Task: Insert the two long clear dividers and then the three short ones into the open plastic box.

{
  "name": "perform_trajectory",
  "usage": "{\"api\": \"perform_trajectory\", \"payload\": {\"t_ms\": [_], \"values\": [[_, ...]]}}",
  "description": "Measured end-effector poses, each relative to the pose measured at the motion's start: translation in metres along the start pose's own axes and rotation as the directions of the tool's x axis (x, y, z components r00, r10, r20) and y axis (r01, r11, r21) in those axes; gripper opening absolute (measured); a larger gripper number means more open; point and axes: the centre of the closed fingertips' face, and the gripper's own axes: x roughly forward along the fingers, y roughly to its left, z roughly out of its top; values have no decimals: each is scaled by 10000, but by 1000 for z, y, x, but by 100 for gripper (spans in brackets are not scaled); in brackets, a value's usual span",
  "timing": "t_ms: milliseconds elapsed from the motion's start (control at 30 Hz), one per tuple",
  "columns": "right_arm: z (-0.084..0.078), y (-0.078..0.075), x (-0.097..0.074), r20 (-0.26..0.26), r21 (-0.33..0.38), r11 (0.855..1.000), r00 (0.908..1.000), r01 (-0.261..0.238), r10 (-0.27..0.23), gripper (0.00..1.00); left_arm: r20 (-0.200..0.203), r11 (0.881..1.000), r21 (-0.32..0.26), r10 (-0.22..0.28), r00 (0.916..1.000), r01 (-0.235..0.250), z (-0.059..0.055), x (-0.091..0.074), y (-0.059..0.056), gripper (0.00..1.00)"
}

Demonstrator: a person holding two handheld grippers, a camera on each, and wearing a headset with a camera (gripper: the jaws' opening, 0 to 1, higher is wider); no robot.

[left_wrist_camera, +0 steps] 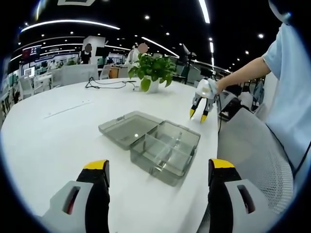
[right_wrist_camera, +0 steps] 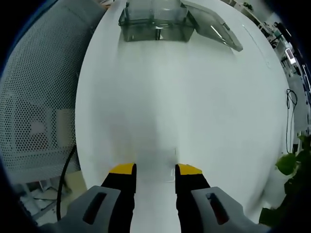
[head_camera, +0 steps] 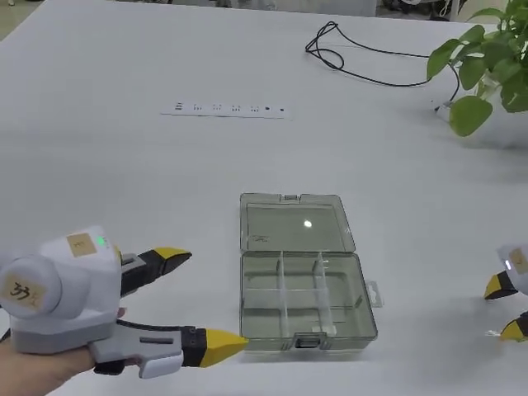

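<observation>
The open plastic box (head_camera: pixel 305 307) sits mid-table with its lid (head_camera: pixel 297 224) laid flat behind it. Clear dividers (head_camera: pixel 280 290) stand inside and split it into compartments. My left gripper (head_camera: pixel 200 301) is open just left of the box, nothing between its fingers. In the left gripper view the box (left_wrist_camera: pixel 187 141) lies ahead of the left gripper (left_wrist_camera: pixel 158 166). My right gripper (head_camera: pixel 503 308) is open well to the right of the box, low over the table. Between the right gripper (right_wrist_camera: pixel 155 170) tips a faint clear piece (right_wrist_camera: pixel 171 166) lies on the table. The box (right_wrist_camera: pixel 153 22) is far ahead.
A white strip (head_camera: pixel 223 108), a black cable (head_camera: pixel 355 59) and a potted plant (head_camera: pixel 487 66) lie at the back of the table. The table edge and a mesh chair (right_wrist_camera: pixel 34 97) are beside the right gripper. A person's arm (left_wrist_camera: pixel 248 73) holds the right gripper (left_wrist_camera: pixel 199 114).
</observation>
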Motion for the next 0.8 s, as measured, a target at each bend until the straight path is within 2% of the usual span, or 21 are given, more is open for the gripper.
{"api": "perform_trajectory", "payload": {"t_ms": [100,200,233,267,300,333,367,433,567,600,633,700,767,800], "values": [[6,-3,-4,244,157,9995,9993,264,-268,32,58,10000,-39,-23,10000,23,2,0,0,85],[18,-13,-14,701,265,9962,9940,828,-845,32,114,9999,-157,25,9999,-23,4,1,1,83],[26,-22,-21,935,411,9901,9861,1342,-1375,32,167,9996,-264,96,9998,-91,6,1,2,82],[30,-28,-26,1026,406,9851,9800,1669,-1703,32,175,9996,-259,141,9997,-136,7,2,3,81],[39,-34,-33,1240,496,9799,9724,1930,-1978,32,230,9994,-289,215,9995,-208,9,3,5,81],[42,-37,-36,1325,549,9771,9685,2054,-2110,32,247,9989,-410,237,9994,-226,11,5,6,81],[53,-44,-44,1618,625,9685,9551,2412,-2483,32,260,9980,-595,230,9994,-214,14,7,8,81],[70,-51,-55,2051,748,9601,9381,2695,-2793,32,323,9977,-648,239,9992,-218,21,11,10,81],[101,-58,-69,2385,428,9450,9152,3241,-3247,32,613,9965,-830,181,9980,-129,37,18,10,79],[107,-59,-70,2382,445,9435,9137,3283,-3292,32,664,9960,-888,190,9976,-130,41,21,10,78],[115,-59,-73,2502,376,9407,9082,3371,-3355,32,691,9958,-904,179,9974,-116,44,23,9,78],[135,-61,-74,2864,76,9327,8929,3605,-3474,32,690,9949,-1006,171,9975,-101,46,30,10,76],[149,-61,-76,3006,-113,9282,8866,3719,-3516,32,575,9913,-1314,108,9983,-32,46,38,8,73],[160,-61,-77,3128,-190,9242,8802,3815,-3569,32,455,9880,-1543,-6,9990,76,45,44,4,72]]}}
